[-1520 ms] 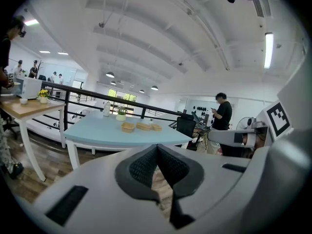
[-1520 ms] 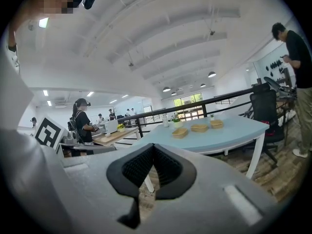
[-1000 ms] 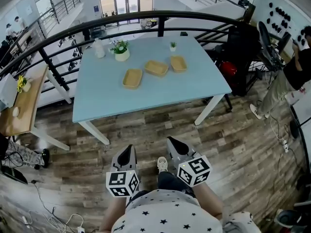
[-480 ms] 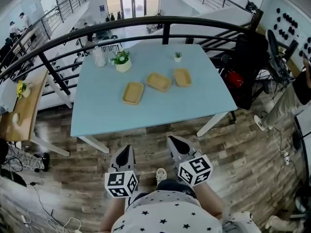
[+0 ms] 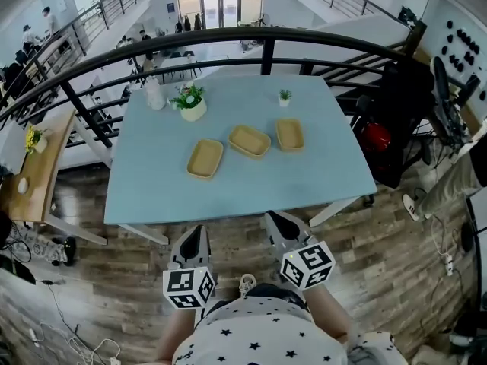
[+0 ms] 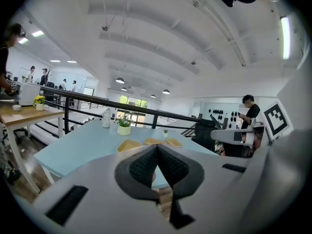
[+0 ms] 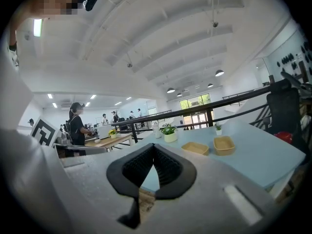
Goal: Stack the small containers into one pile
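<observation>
Three small shallow tan containers lie in a loose row on the light blue table (image 5: 152,188): a left one (image 5: 205,159), a middle one (image 5: 249,141) and a right one (image 5: 289,134). They sit apart, none on top of another. My left gripper (image 5: 195,236) and right gripper (image 5: 278,220) hang low over the wooden floor, short of the table's near edge. Both are shut with nothing between the jaws. In the left gripper view the containers (image 6: 129,145) show far ahead past the tips (image 6: 157,146). The right gripper view shows its tips (image 7: 153,146) touching and two containers (image 7: 224,143) ahead.
A white pot with a green plant (image 5: 191,103), a white bottle (image 5: 155,94) and a tiny potted plant (image 5: 284,96) stand at the table's far side. A black railing (image 5: 228,38) curves behind it. A wooden side table (image 5: 34,166) stands at the left, a dark chair (image 5: 403,112) at the right.
The table and its containers have come nearer and lower in the head view as I step forward. Both grippers stay shut and held as before.
</observation>
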Action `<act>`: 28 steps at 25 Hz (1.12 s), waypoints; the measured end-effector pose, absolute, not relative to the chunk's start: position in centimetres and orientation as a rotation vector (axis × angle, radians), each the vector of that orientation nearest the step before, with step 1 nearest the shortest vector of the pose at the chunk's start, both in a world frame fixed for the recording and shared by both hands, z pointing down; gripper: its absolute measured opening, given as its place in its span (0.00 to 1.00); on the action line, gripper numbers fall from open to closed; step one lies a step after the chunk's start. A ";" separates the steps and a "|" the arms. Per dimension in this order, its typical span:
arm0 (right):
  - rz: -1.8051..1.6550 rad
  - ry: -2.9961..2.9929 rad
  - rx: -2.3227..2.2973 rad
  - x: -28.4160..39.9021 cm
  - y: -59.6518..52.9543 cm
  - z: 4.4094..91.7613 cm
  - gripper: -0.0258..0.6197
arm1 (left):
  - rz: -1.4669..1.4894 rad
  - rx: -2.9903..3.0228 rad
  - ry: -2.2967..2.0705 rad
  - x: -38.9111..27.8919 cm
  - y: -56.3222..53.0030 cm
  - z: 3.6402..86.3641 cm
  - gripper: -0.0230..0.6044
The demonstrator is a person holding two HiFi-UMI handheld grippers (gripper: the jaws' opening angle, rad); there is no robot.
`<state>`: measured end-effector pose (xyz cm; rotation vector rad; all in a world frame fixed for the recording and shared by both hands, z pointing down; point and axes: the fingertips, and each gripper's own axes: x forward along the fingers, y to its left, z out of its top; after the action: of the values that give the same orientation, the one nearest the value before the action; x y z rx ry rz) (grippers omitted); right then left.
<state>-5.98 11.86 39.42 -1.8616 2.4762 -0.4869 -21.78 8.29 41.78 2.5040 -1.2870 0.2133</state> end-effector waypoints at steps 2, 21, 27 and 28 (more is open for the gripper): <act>-0.485 2.491 -1.847 -5.0 10.7 39.5 0.05 | 0.204 2.491 -1.308 -21.0 7.2 41.8 0.04; -0.517 2.592 -1.759 -2.9 4.4 41.0 0.05 | 0.226 2.409 -1.412 -19.5 2.5 43.3 0.04; -0.537 2.630 -1.740 -3.7 2.0 41.6 0.05 | 0.239 2.366 -1.423 -20.1 0.6 44.3 0.04; -0.538 2.637 -1.737 -3.8 1.4 41.8 0.05 | 0.246 2.362 -1.420 -20.2 0.1 44.5 0.04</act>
<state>-3.83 1.38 41.76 -1.7366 2.6368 -0.5380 -20.16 0.10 44.52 2.3620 -1.4198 0.2458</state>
